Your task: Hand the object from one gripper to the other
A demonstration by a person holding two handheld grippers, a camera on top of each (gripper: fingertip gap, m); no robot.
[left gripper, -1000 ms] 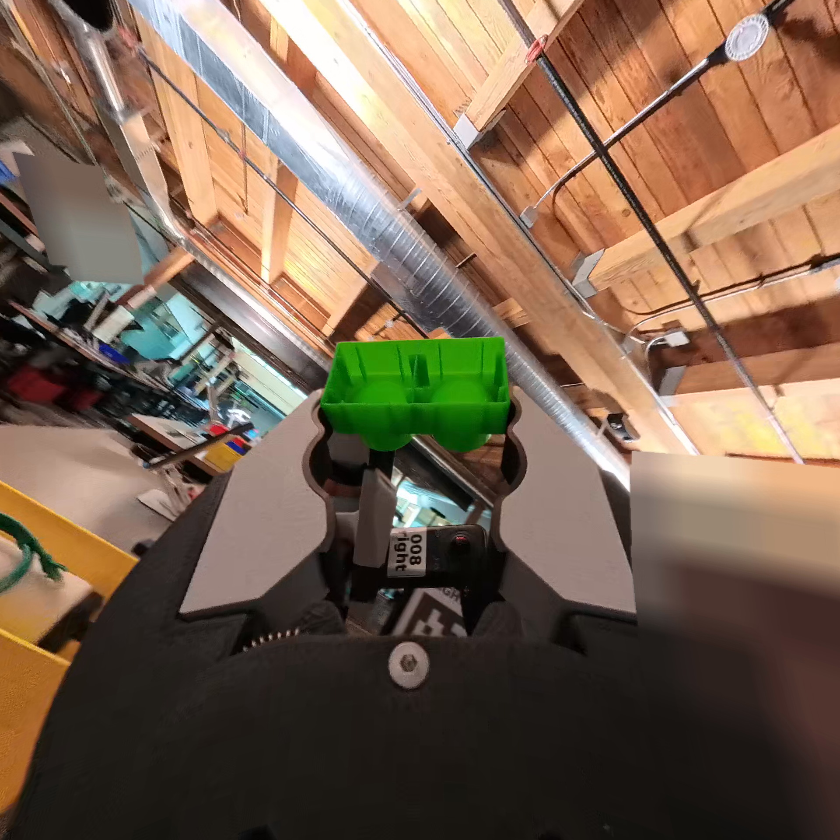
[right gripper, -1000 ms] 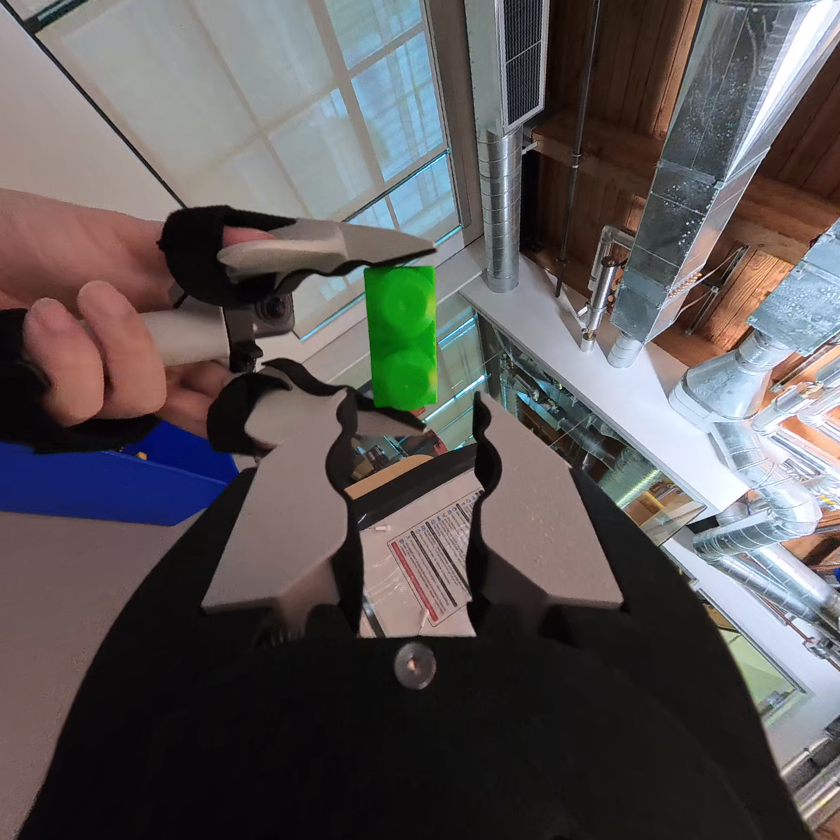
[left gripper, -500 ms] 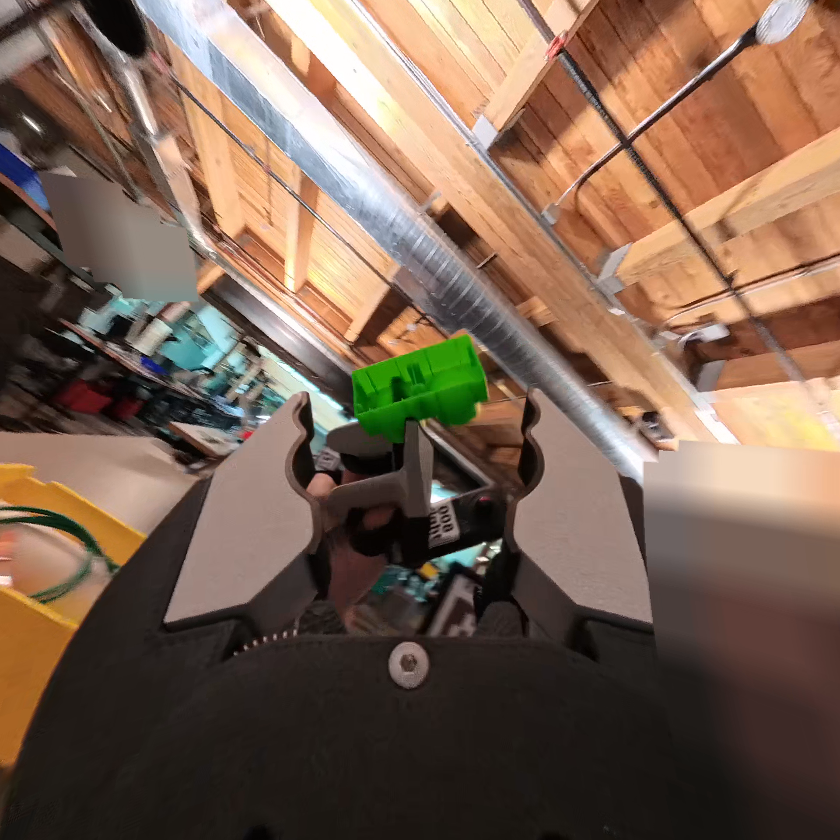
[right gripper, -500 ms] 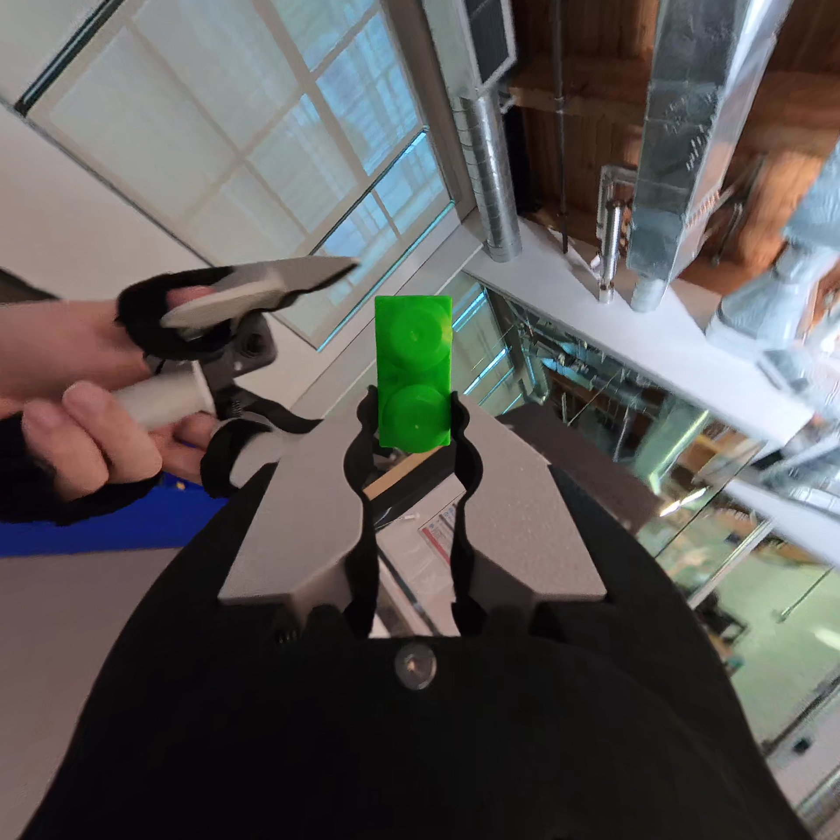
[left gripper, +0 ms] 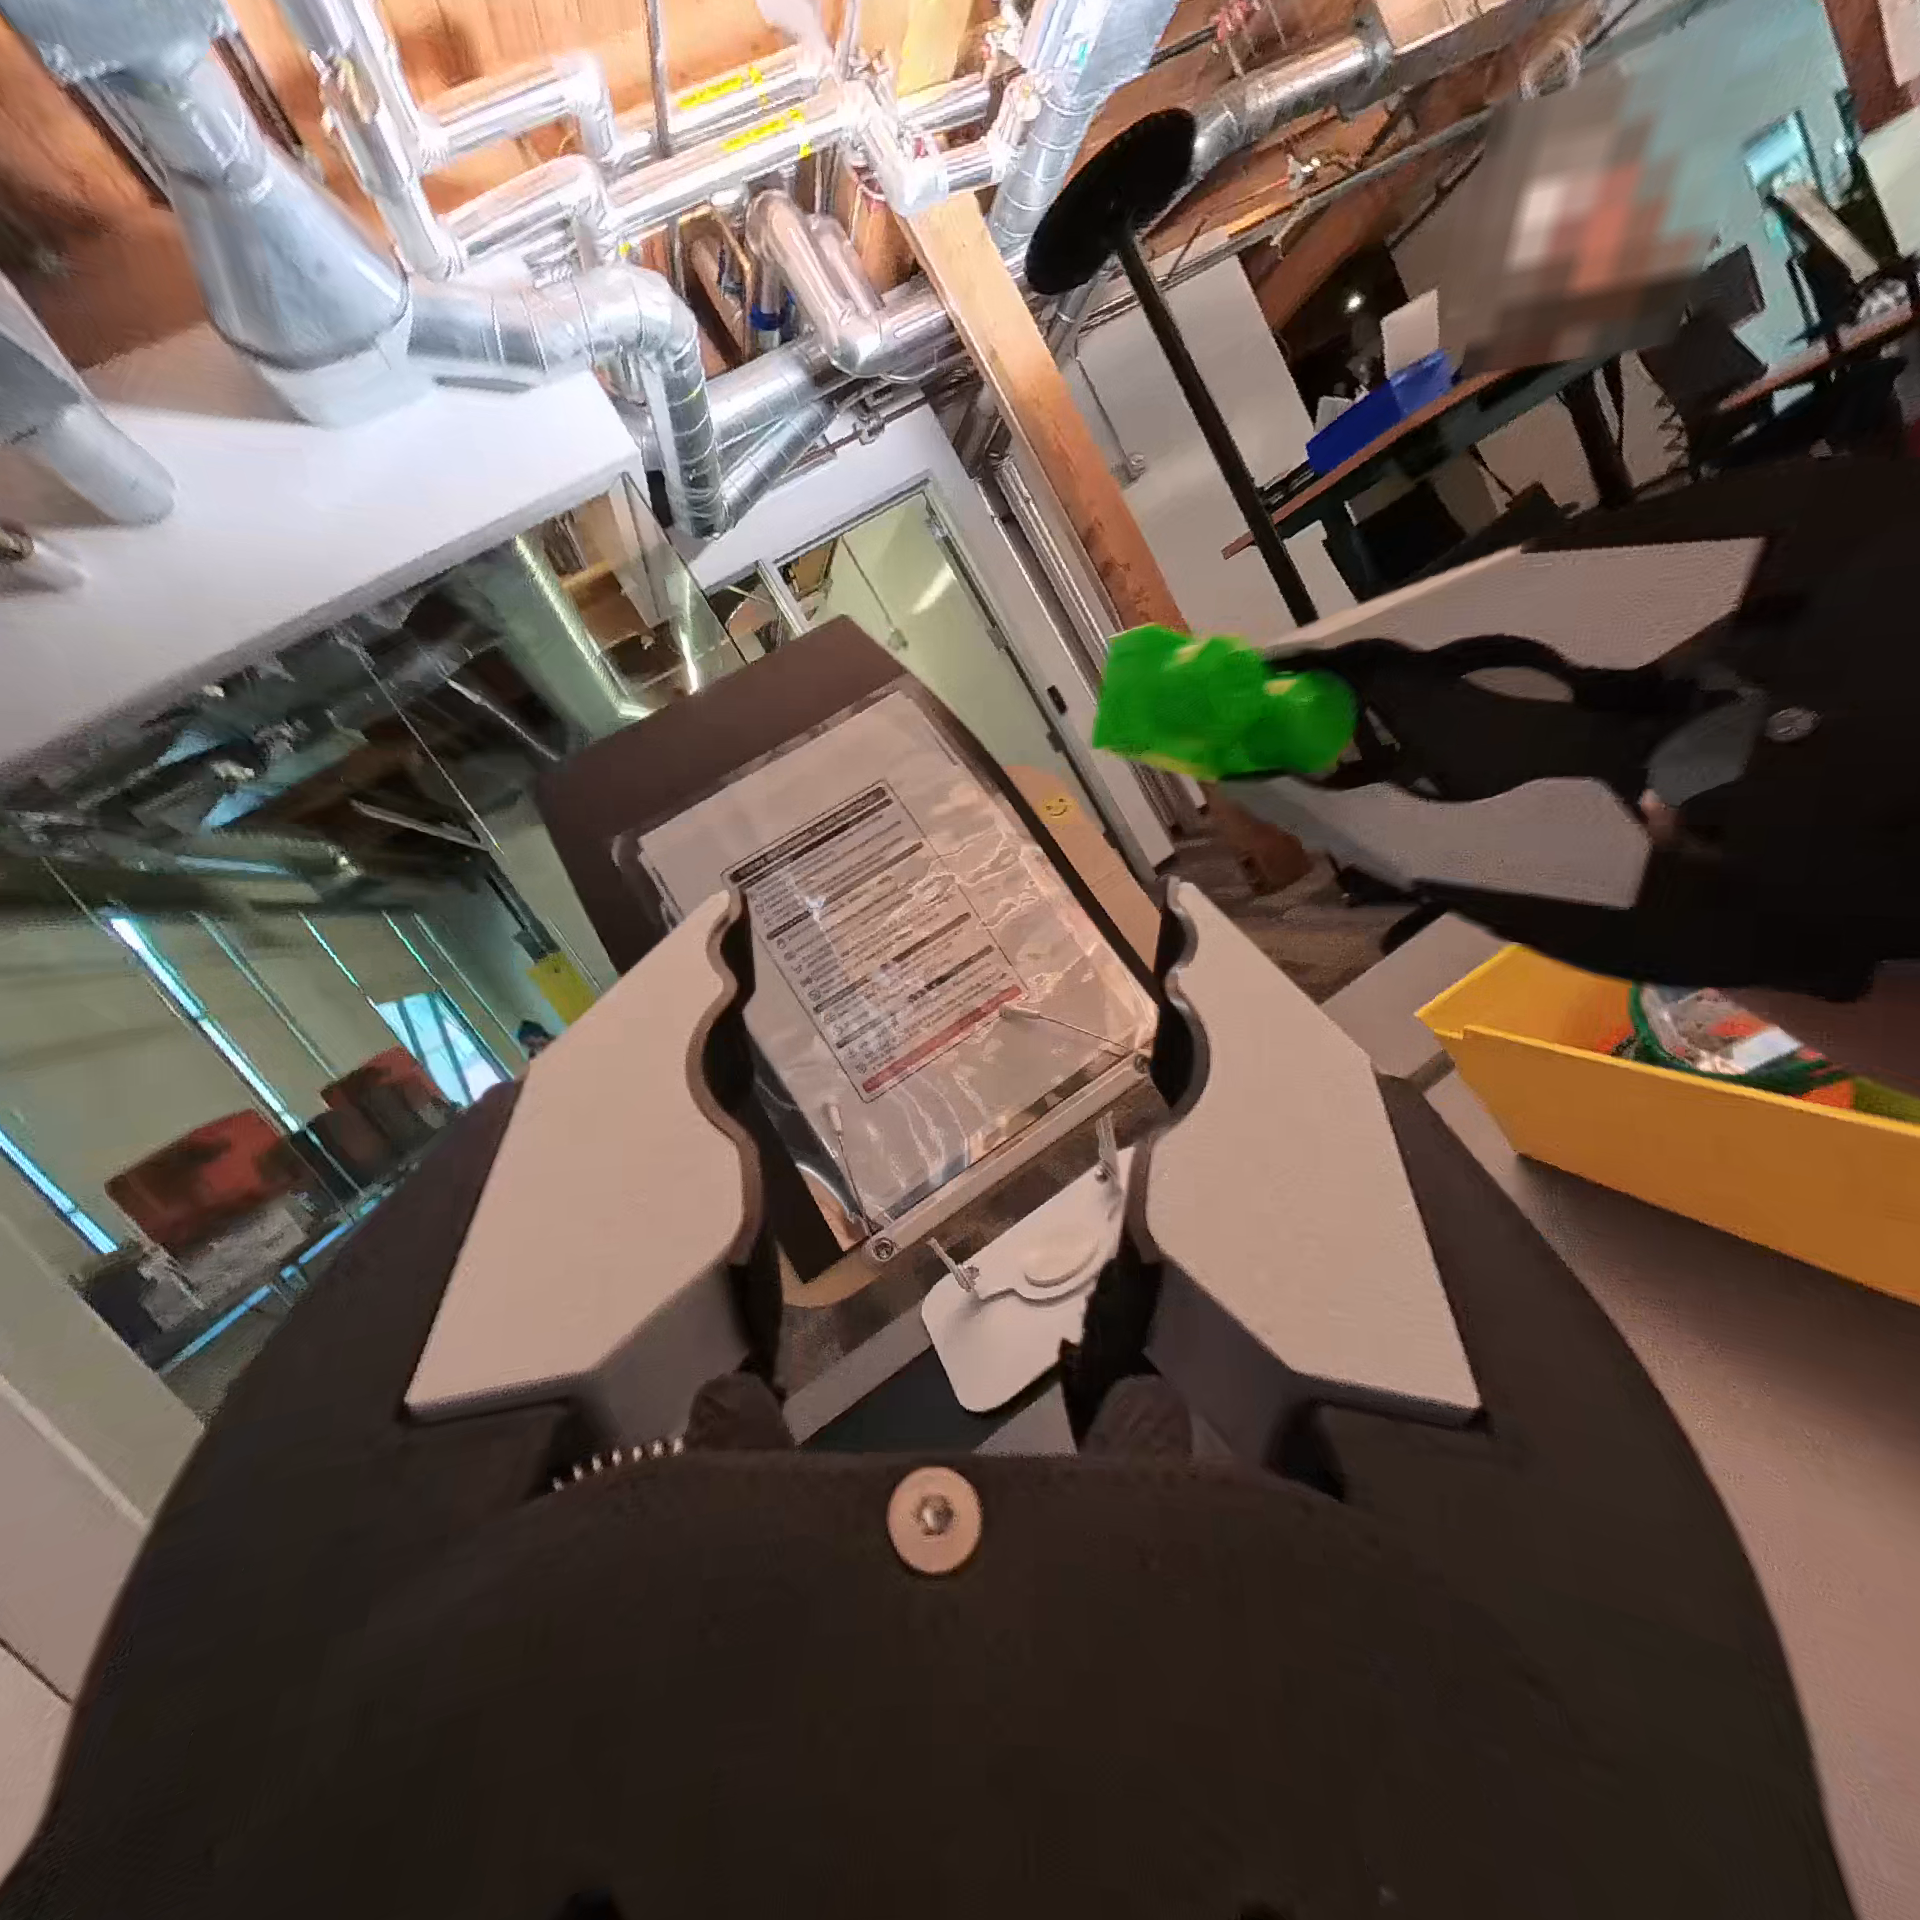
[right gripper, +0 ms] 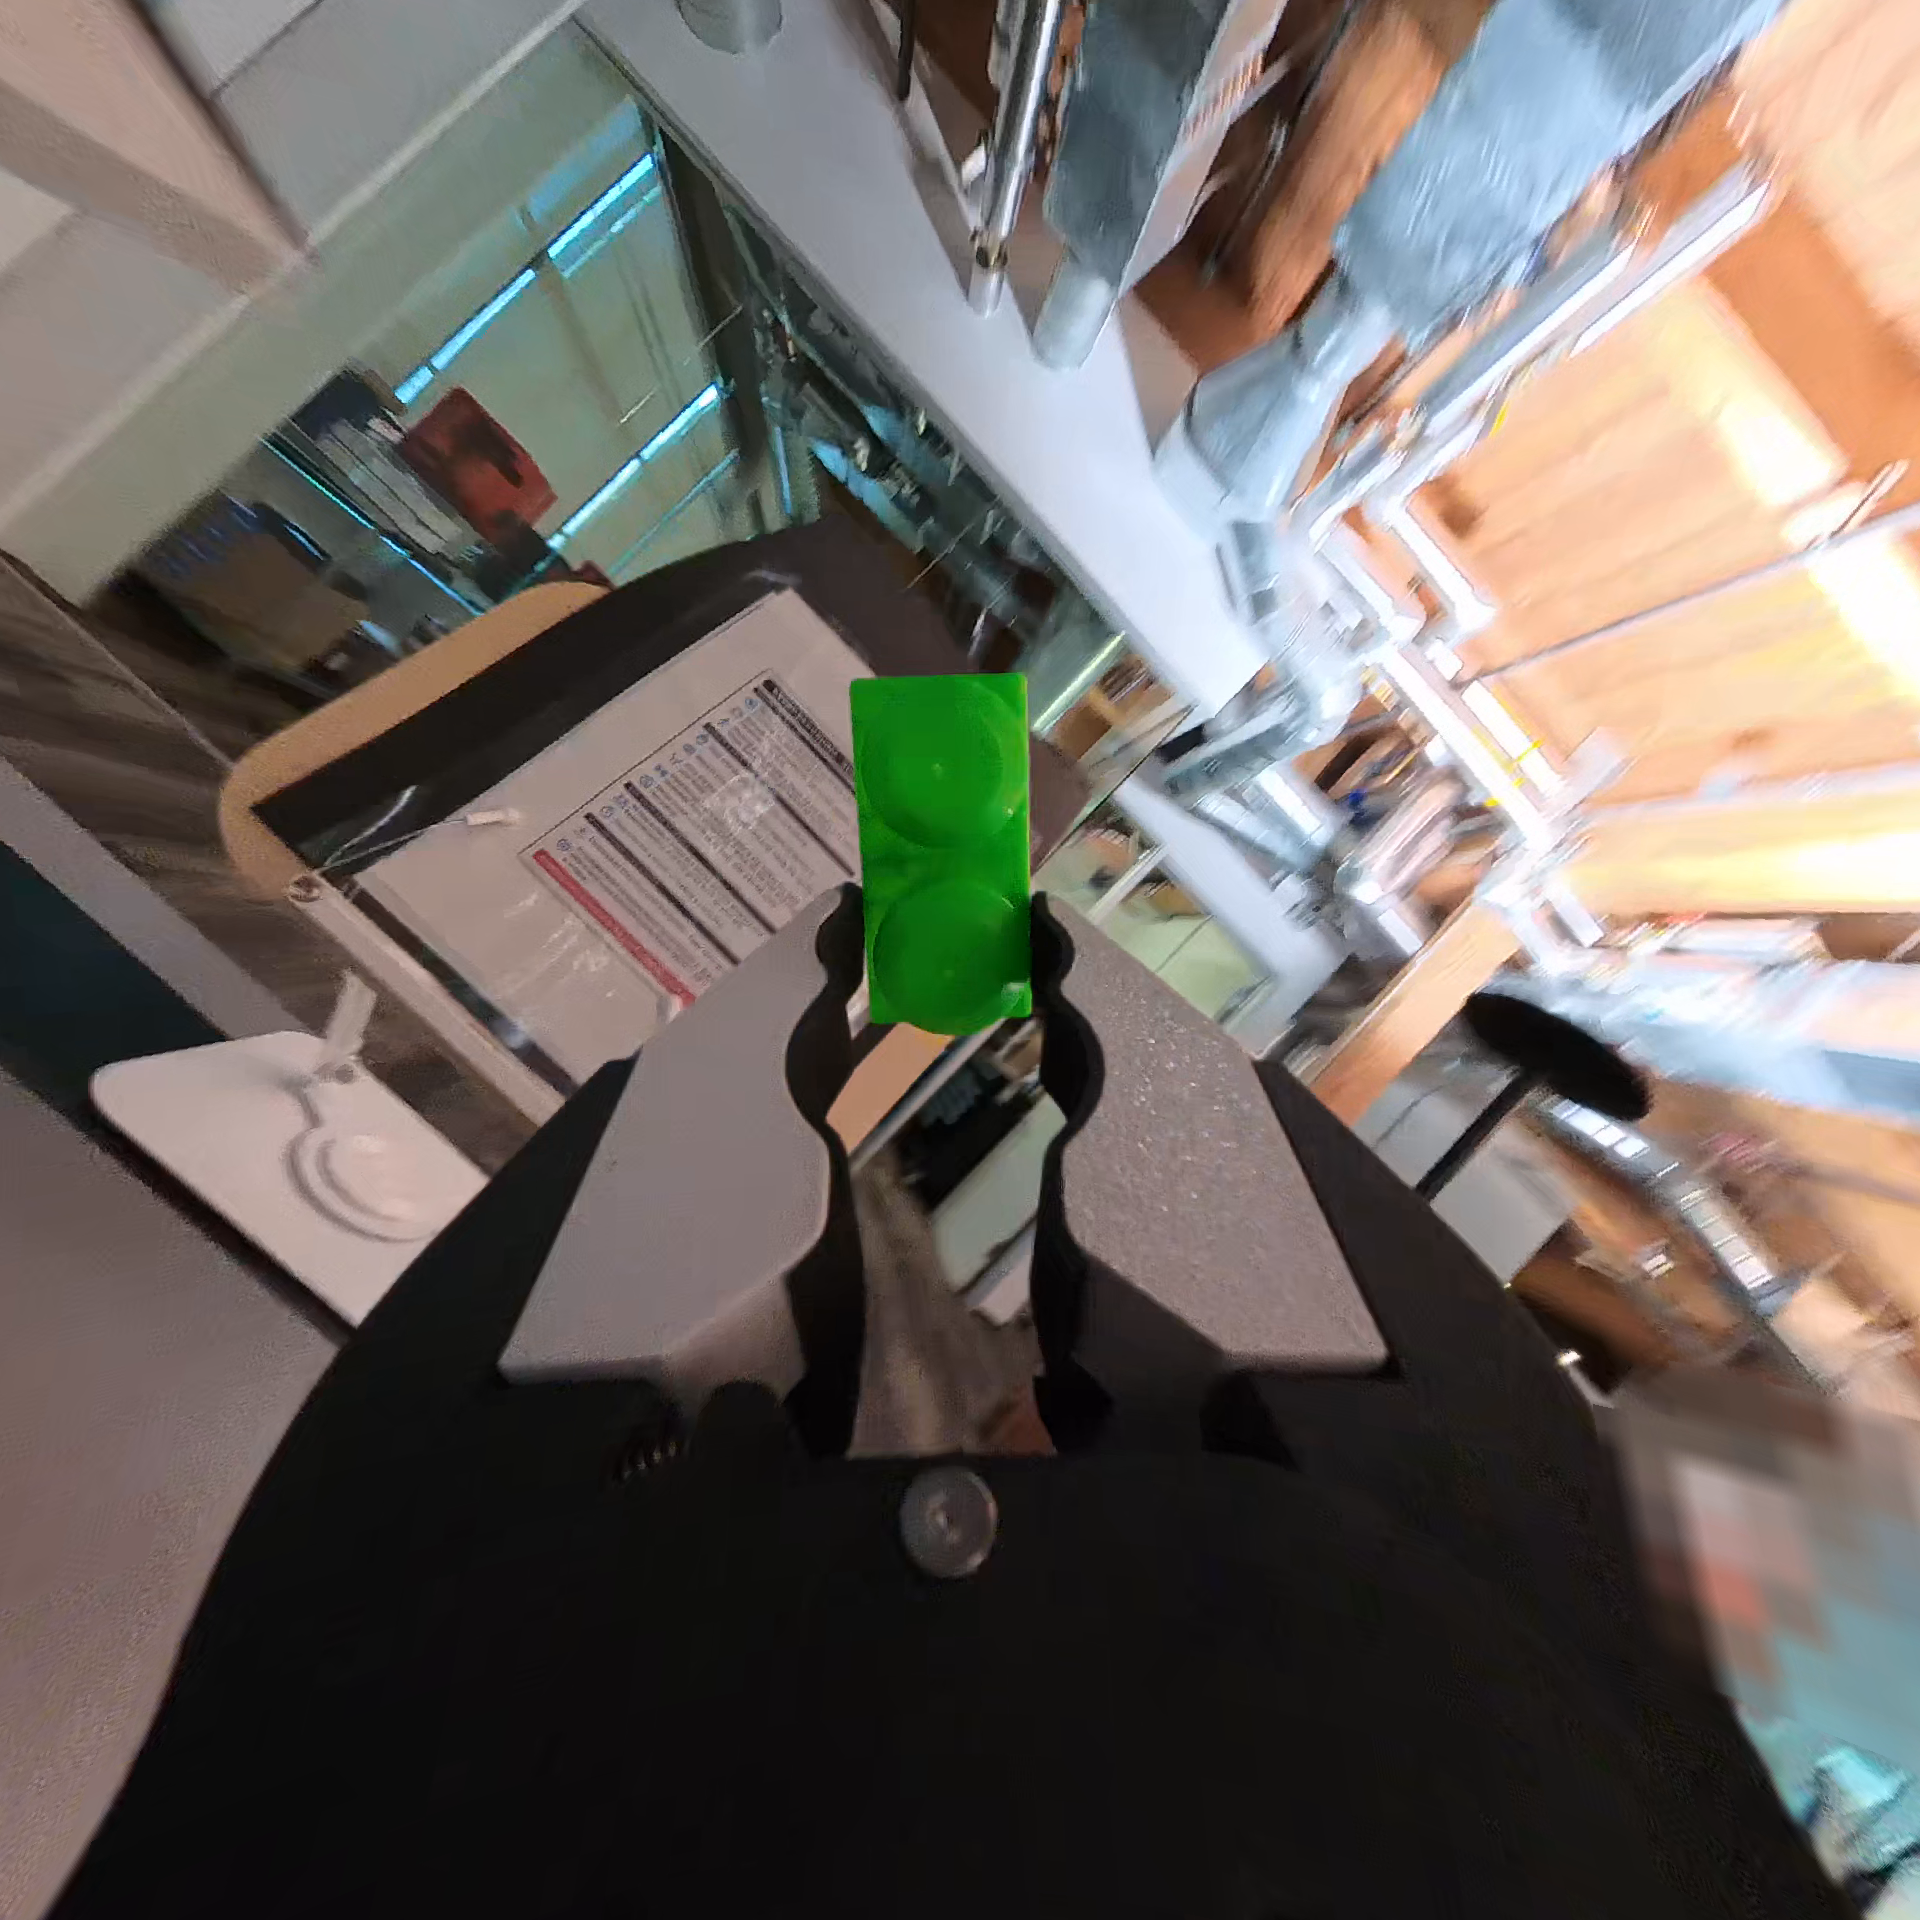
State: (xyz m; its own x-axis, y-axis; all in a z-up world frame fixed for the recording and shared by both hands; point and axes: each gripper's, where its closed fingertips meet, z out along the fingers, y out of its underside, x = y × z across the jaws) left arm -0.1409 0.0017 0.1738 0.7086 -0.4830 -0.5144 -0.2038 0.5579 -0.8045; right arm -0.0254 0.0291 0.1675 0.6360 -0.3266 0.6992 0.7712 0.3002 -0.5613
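Note:
A bright green two-stud toy brick (right gripper: 943, 852) sits clamped between the tips of my right gripper (right gripper: 943, 940), which is shut on its lower half; the upper half sticks out past the tips. In the left wrist view the same brick (left gripper: 1216, 715) shows at the upper right, held by the right gripper (left gripper: 1340, 717) well away from my own fingers. My left gripper (left gripper: 951, 920) is open and empty, with nothing between its fingers.
A black stand with a clear-covered printed sheet (left gripper: 914, 935) on a white base (left gripper: 1023, 1314) stands ahead of the left gripper. A yellow bin (left gripper: 1683, 1132) with bagged items sits at the right on the grey table (left gripper: 1662, 1455). Ducts and wooden beams run overhead.
The brick passed from my left gripper to my right. The left gripper opened, let go and swung away to face the stand. The right gripper closed on the brick and carried it off.

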